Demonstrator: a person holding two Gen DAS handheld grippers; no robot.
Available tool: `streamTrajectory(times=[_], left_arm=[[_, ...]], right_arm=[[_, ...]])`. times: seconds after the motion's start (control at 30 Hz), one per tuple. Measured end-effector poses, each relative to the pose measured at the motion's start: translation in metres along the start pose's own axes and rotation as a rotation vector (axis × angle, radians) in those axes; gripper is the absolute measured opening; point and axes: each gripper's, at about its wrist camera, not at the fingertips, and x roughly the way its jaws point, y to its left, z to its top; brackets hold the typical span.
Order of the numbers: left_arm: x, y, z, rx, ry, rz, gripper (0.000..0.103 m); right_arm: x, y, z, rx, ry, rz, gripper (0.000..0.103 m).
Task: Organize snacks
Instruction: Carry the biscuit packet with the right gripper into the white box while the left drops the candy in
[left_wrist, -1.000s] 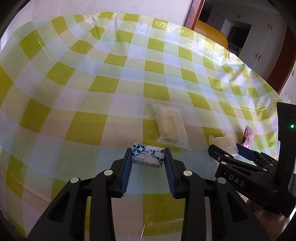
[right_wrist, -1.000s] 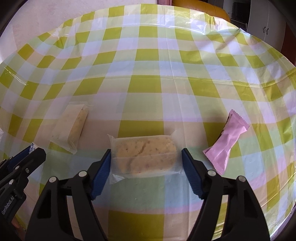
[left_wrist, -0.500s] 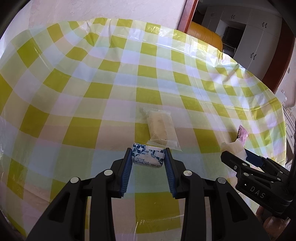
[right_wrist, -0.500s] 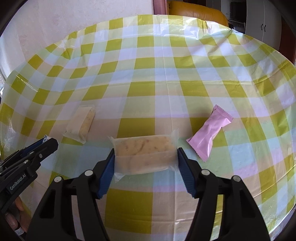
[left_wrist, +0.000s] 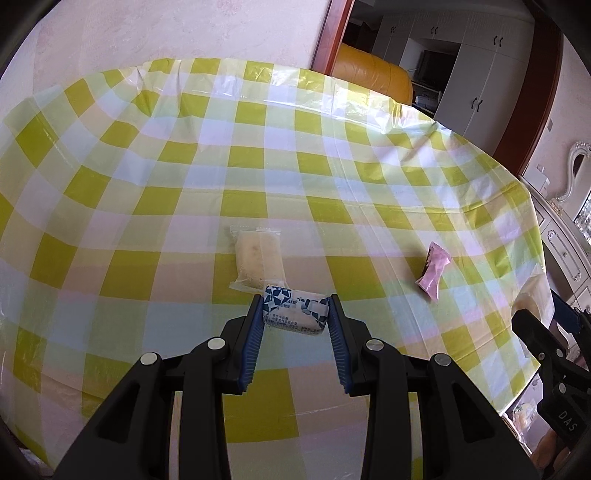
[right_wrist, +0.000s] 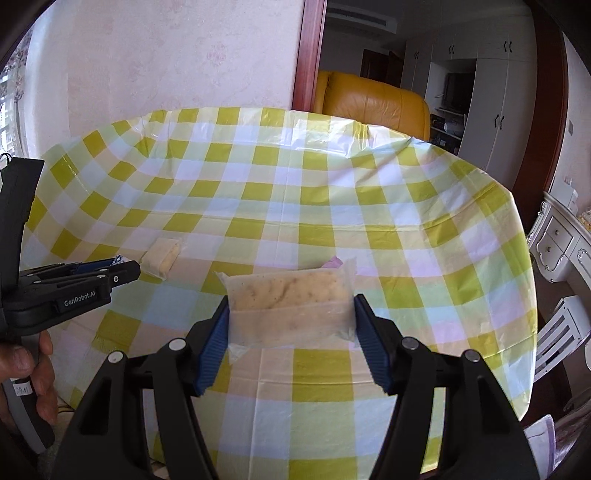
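Note:
My left gripper (left_wrist: 295, 314) is shut on a small blue-and-white candy pack (left_wrist: 295, 312), held above the checked tablecloth (left_wrist: 184, 177). My right gripper (right_wrist: 290, 314) is shut on a clear-wrapped beige biscuit (right_wrist: 290, 295), lifted off the table. A second clear-wrapped biscuit (left_wrist: 258, 260) lies on the cloth just beyond the left fingers, also visible as the biscuit (right_wrist: 160, 256) in the right wrist view. A pink wrapper (left_wrist: 434, 271) lies to the right; in the right wrist view only a corner of the pink wrapper (right_wrist: 332, 263) shows behind the held biscuit.
The round table's far edge (right_wrist: 332, 122) meets a pale wall and a doorway with an orange sofa (right_wrist: 373, 103). A white cabinet (right_wrist: 561, 236) and a white chair (right_wrist: 557, 332) stand at the right. A hand (right_wrist: 33, 369) holds the left gripper's handle.
Both grippers rose and drew back from the table with their snacks. The right gripper closed on the biscuit and lifted it off the cloth; the left kept its hold on the candy pack.

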Motion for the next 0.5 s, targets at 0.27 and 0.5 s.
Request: streamTrajectory(times=[0.27, 0.5], left_arm=[[-0.009, -0.052, -0.008, 0.091, 0.020, -0.068, 0.034], [-0.013, -0.097, -0.018, 0.169, 0.046, -0.109, 0.034]], right_arm=[[-0.034, -0.034, -0.022, -0.042, -0.039, -0.126, 0.064], [-0.055, -0.061, -0.037, -0.023, -0.072, -0.173, 0.064]])
